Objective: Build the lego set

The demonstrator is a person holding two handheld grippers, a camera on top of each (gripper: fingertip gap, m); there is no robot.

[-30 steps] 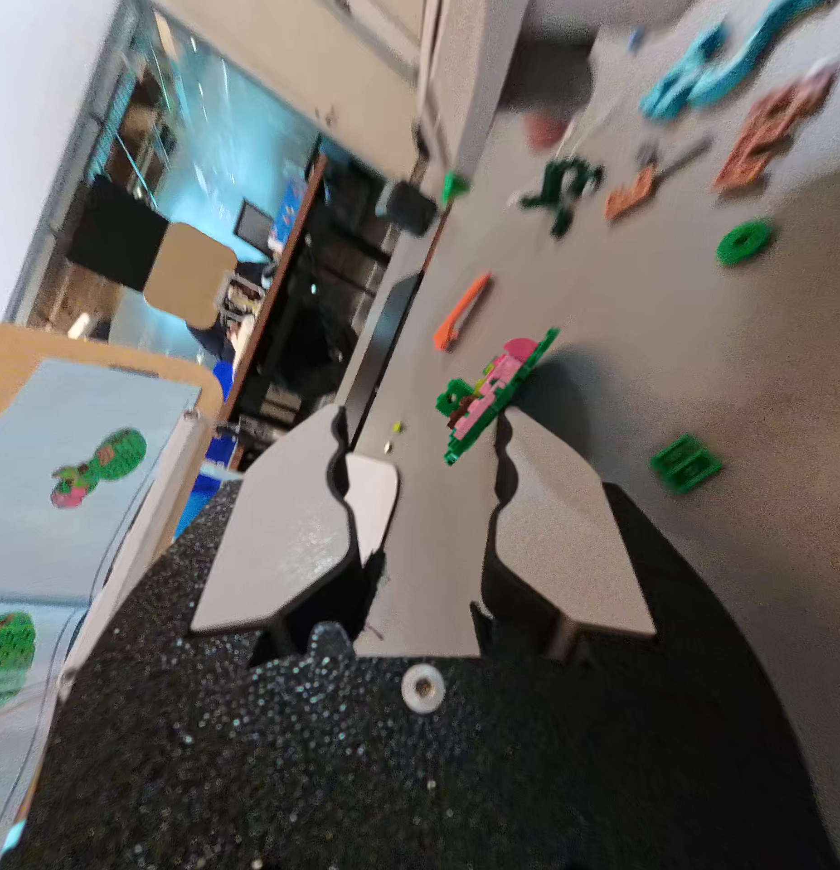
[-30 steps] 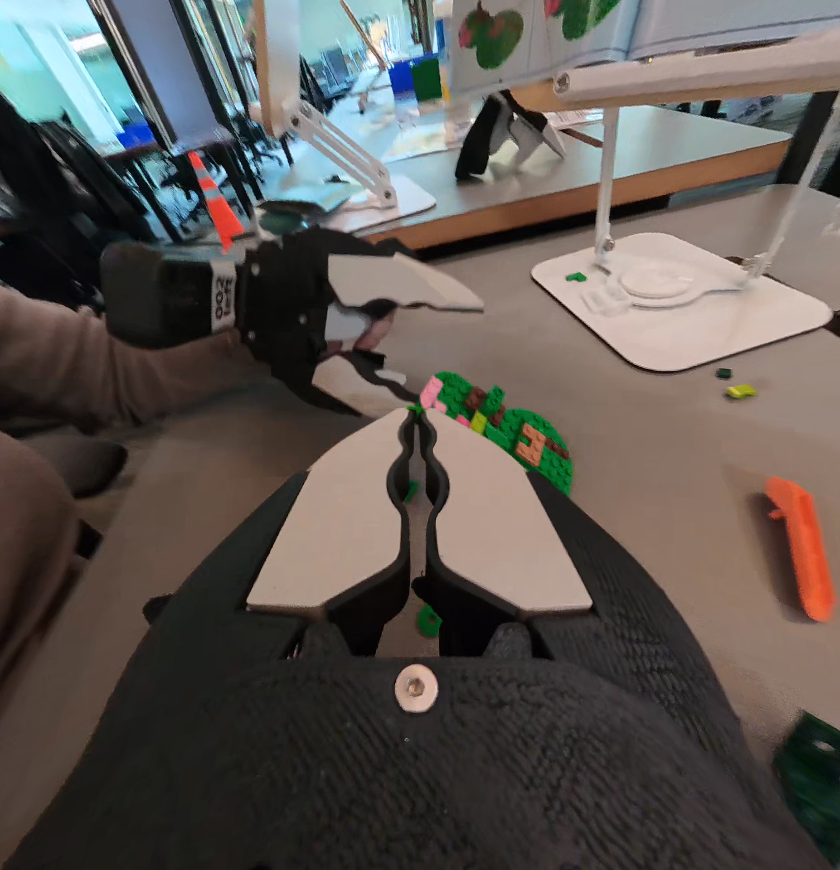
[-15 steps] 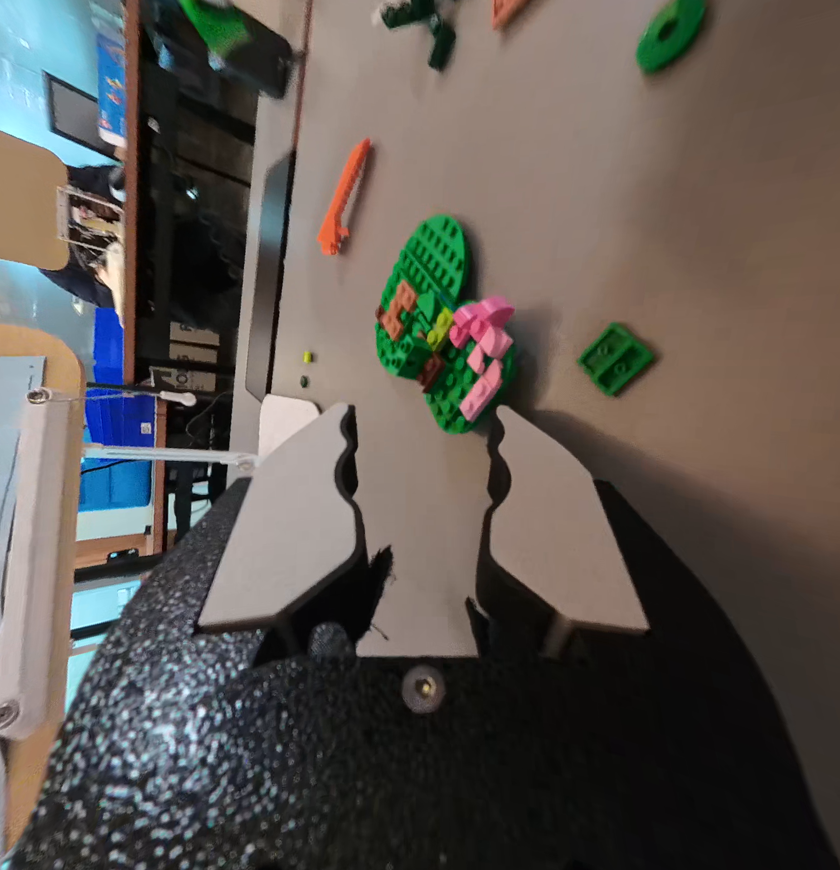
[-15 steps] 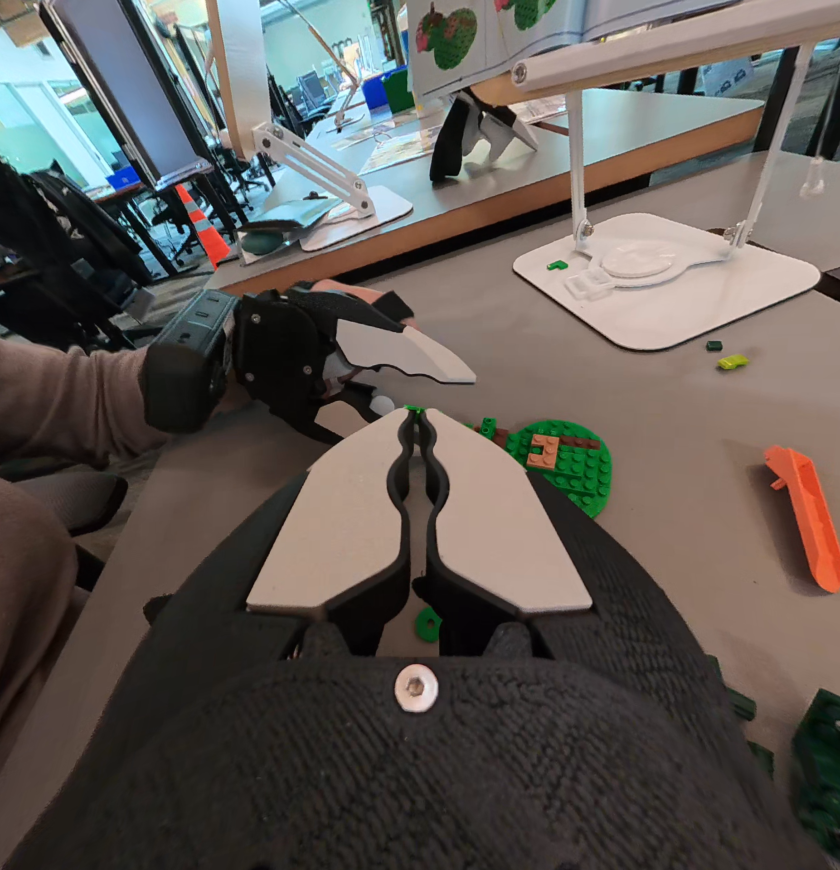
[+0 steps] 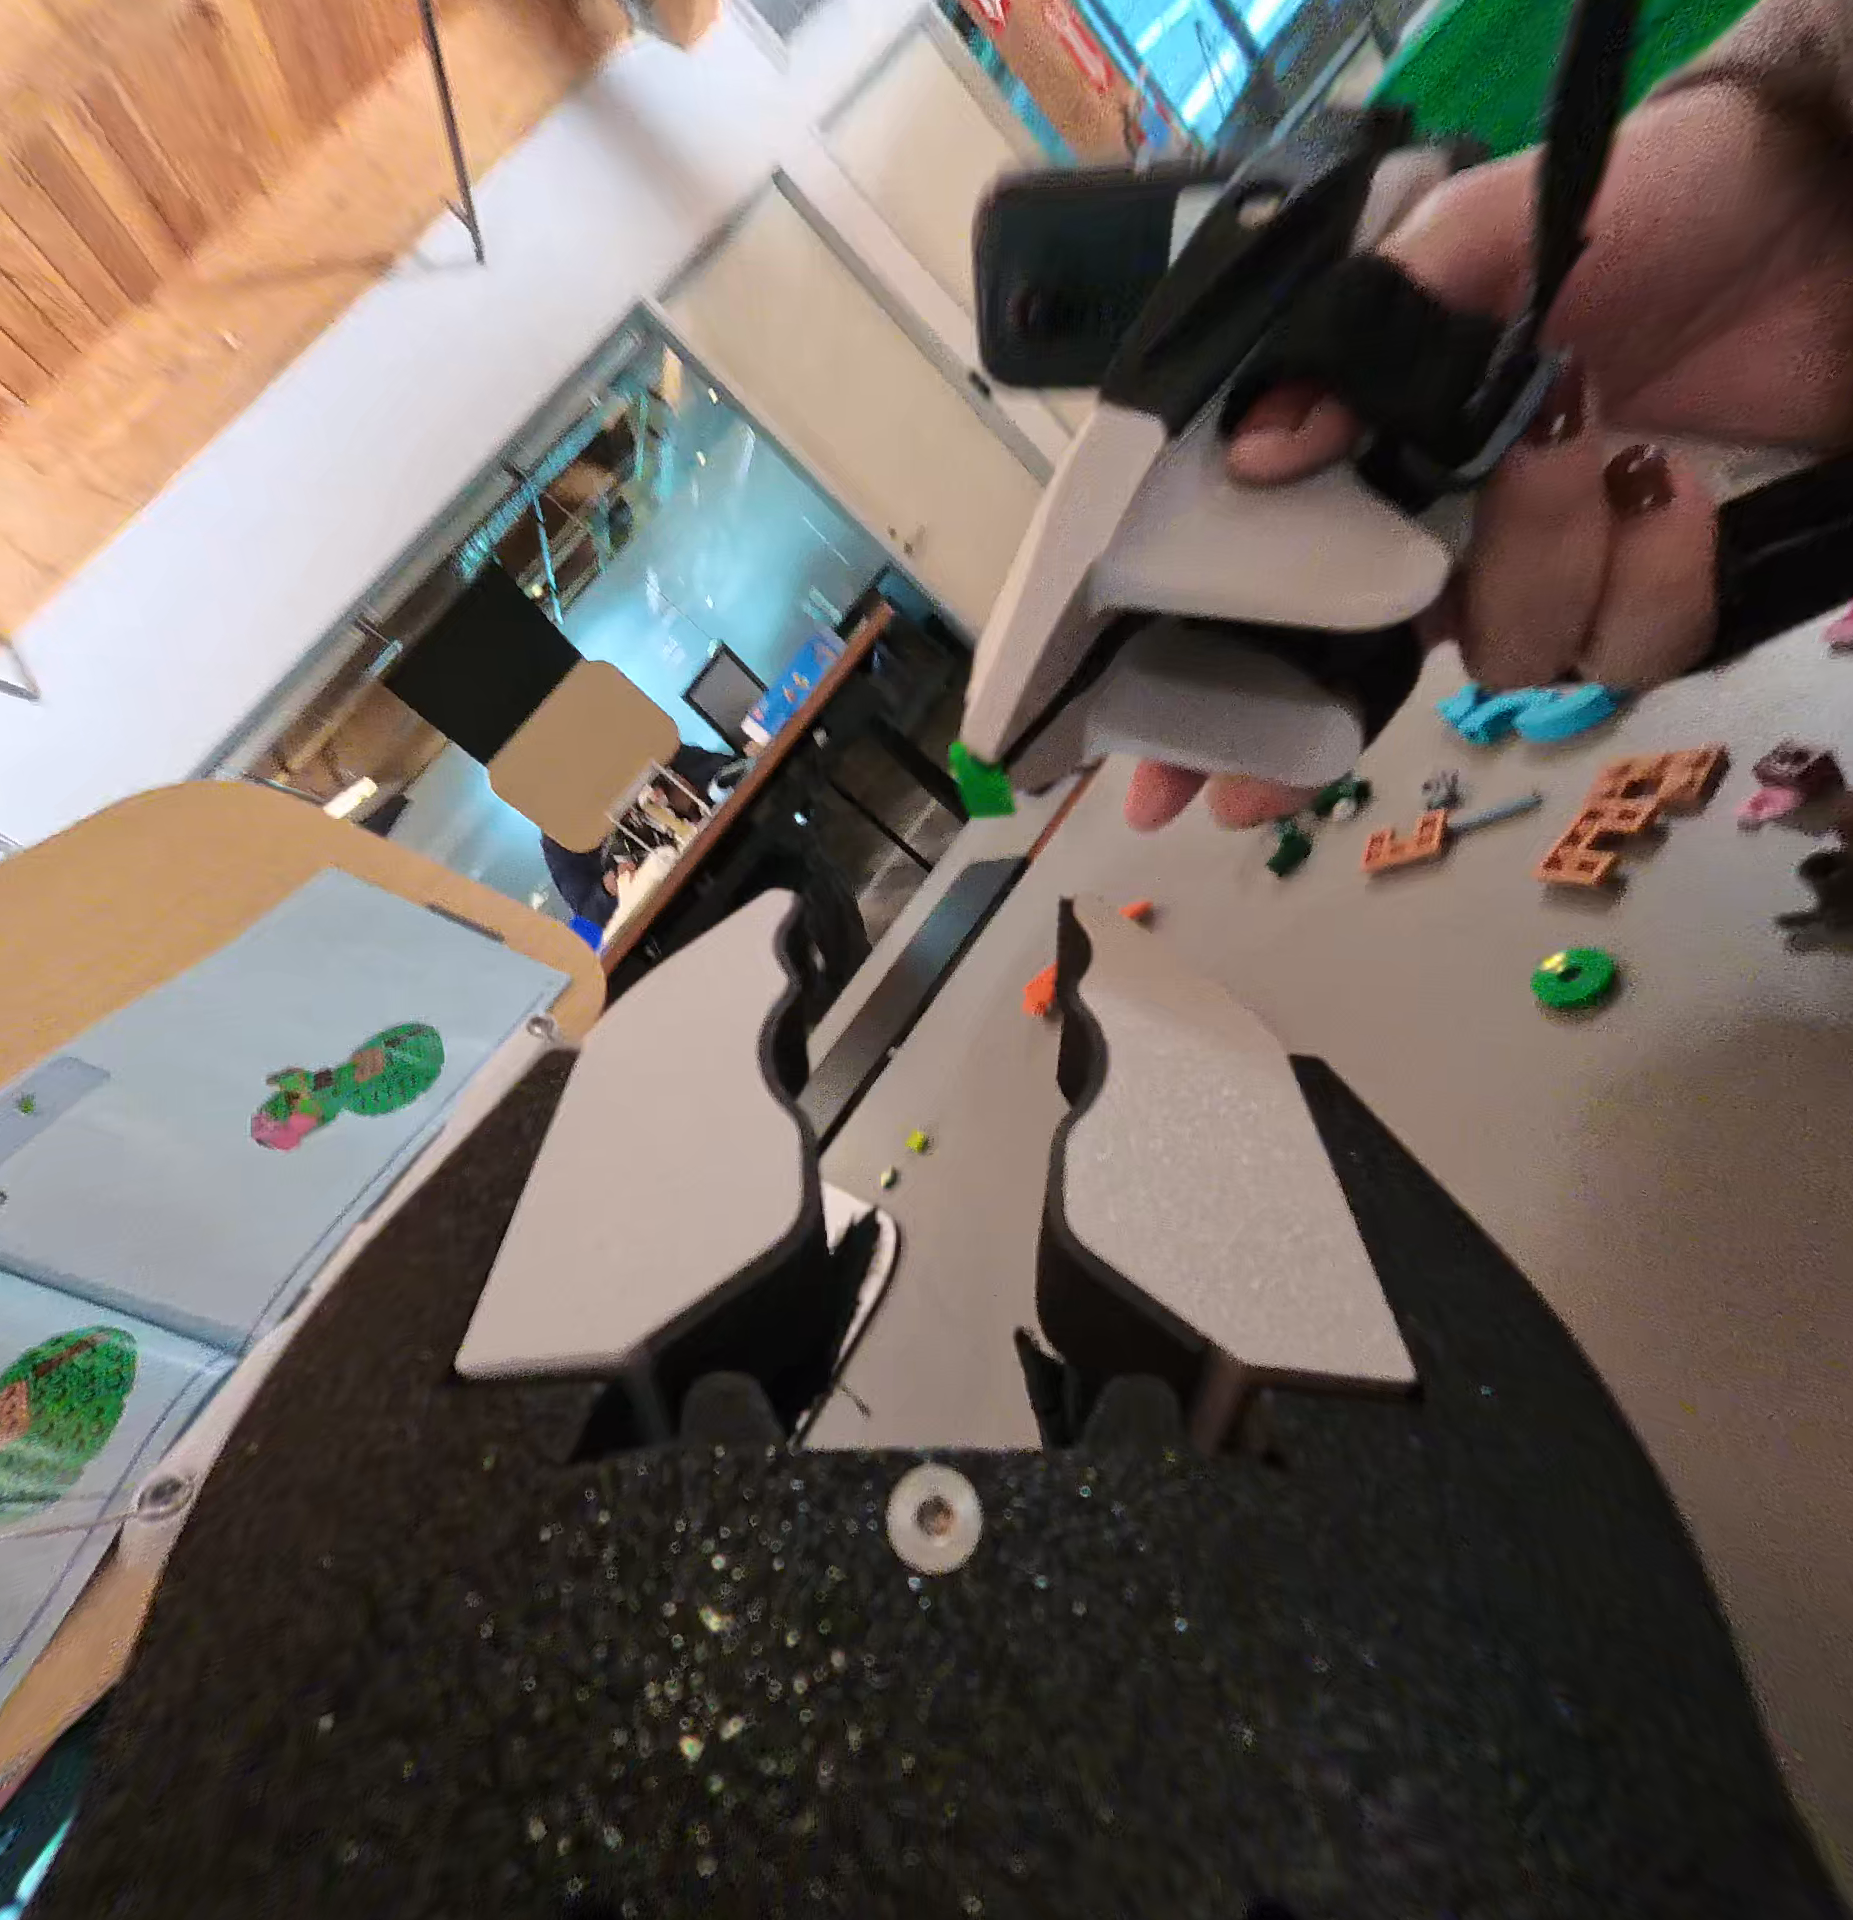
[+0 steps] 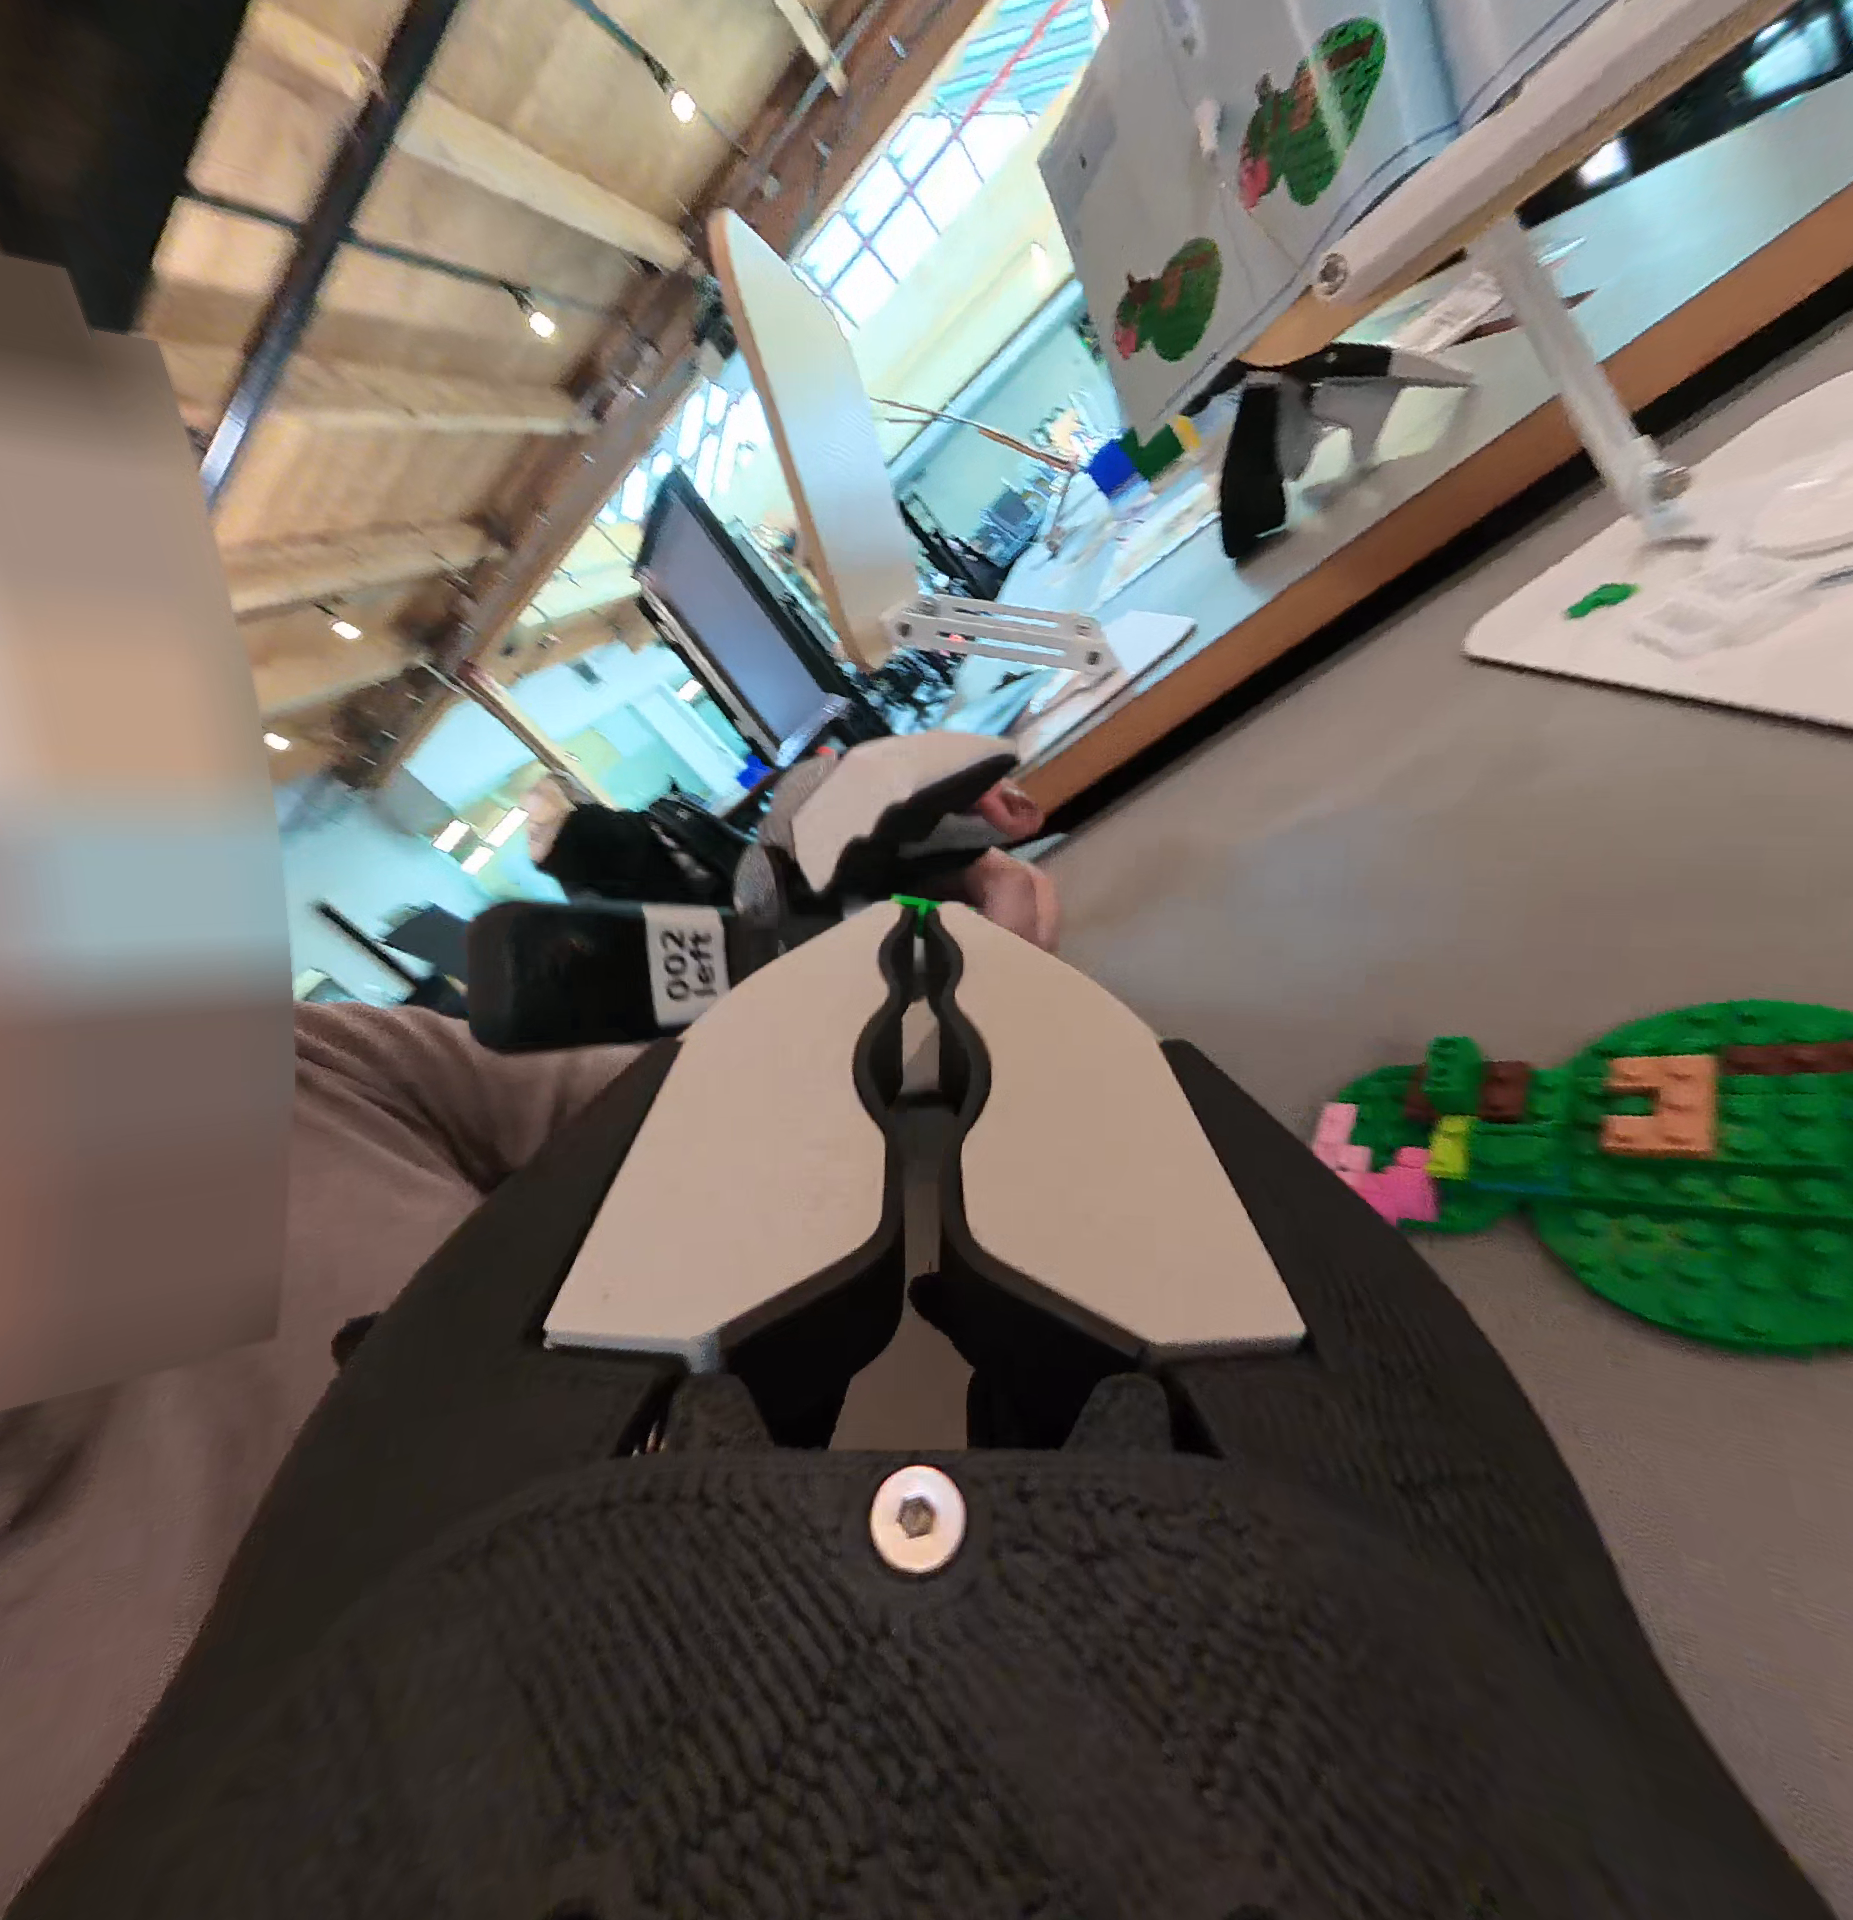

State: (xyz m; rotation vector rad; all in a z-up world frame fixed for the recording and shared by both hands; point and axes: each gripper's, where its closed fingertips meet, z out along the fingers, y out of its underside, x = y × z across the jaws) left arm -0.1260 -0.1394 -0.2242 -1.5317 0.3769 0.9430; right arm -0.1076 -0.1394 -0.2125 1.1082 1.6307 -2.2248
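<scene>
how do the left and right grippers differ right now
The left gripper is open with nothing between its fingers; the right gripper is shut on a small green brick pinched at its fingertips. In the left wrist view that brick is held up off the grey table, ahead of and above the left gripper's open tips. Both have pale grey fingers on black bodies, each held in a person's hand.

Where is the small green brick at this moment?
The small green brick is pinched at the tips of the right gripper, raised above the table; the left wrist view shows it upper centre.
</scene>
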